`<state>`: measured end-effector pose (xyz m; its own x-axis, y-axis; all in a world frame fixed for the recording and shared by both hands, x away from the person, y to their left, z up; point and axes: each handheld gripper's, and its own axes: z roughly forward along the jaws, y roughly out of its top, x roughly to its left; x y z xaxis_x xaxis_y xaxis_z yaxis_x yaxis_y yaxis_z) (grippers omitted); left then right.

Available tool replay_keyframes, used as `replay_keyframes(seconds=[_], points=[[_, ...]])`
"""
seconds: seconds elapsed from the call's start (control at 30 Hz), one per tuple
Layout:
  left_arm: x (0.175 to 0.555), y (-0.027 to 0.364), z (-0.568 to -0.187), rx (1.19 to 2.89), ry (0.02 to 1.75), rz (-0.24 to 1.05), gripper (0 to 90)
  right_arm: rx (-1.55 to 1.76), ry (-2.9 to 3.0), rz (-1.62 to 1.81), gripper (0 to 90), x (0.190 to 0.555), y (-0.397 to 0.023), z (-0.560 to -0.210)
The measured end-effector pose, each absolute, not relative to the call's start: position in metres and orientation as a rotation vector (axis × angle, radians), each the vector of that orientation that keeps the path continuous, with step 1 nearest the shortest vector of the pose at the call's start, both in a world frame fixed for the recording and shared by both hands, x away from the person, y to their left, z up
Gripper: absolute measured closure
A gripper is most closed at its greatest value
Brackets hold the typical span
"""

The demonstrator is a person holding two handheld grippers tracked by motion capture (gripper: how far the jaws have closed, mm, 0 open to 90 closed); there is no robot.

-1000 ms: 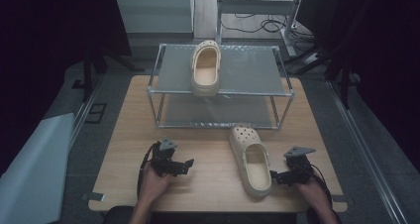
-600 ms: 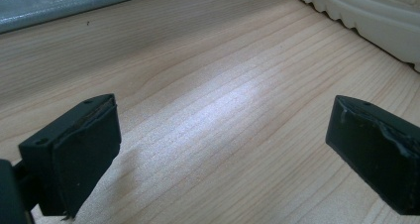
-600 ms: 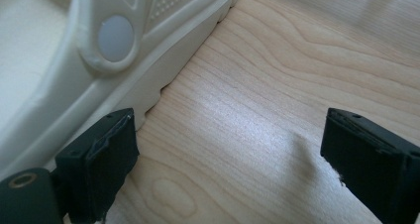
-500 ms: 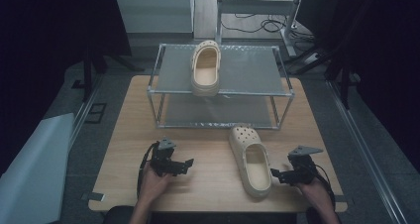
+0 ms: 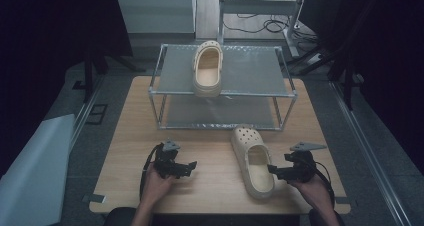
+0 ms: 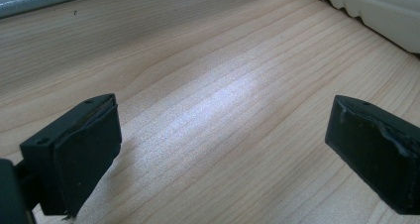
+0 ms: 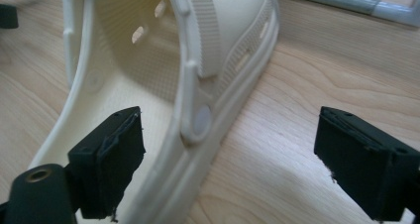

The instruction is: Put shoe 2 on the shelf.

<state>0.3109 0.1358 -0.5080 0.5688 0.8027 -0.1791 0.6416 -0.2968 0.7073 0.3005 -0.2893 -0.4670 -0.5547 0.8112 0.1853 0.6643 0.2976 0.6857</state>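
High view first: we are looking down on a wooden table [image 5: 130, 151] that is carrying a metal two-tier rack [image 5: 250, 71] at its far half, mesh shelves, thin frame. One cream clog [image 5: 207, 68] is lying on the top shelf, heel opening facing us, its near end sticking slightly over the front rail. A second cream clog [image 5: 252, 161] is resting on the table in front of the rack, toe pointing toward the rack, sole down. We are seeing the right gripper [image 5: 274, 170] sitting just beside that clog's heel end on its right side, tips pointing at it; in the right gripper view the clog's side wall and strap rivet [image 7: 200, 120] are standing between the wide-spread jaws, the left pad over the inside of the clog, the right pad out over bare wood, neither pad pressing. The jaws have just been closing a little, clog between them, no grip. The left gripper [image 5: 192, 165] is lying low on the table well left of the clog, hand behind it, jaws standing wide with just wood grain between them in the left gripper view, clog sole edge [image 6: 376, 6] showing at the top right corner.
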Motion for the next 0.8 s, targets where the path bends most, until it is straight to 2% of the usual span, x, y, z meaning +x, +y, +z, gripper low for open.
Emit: replay_keyframes(seconds=[0.2,0.33,0.37,0.47,0.6,0.8], points=[[0.311,0.135,-0.509,2.036,1.153,0.257,1.2,1.452,2.386,1.061,13.8,0.317,-0.268,-0.471],[0.312,0.134,-0.51,2.04,1.15,0.256,1.3,1.486,2.37,1.012,20.6,0.326,-0.259,-0.474],[0.312,0.134,-0.51,2.043,1.149,0.254,1.2,1.512,2.368,0.981,30.4,0.331,-0.253,-0.475],[0.312,0.134,-0.511,2.044,1.148,0.252,1.4,1.53,2.364,0.943,46.0,0.335,-0.245,-0.475],[0.312,0.133,-0.511,2.051,1.141,0.247,1.5,1.537,2.318,0.861,62.3,0.338,-0.239,-0.475],[0.312,0.132,-0.511,2.061,1.135,0.253,1.6,1.589,2.284,0.876,68.9,0.34,-0.243,-0.474]])
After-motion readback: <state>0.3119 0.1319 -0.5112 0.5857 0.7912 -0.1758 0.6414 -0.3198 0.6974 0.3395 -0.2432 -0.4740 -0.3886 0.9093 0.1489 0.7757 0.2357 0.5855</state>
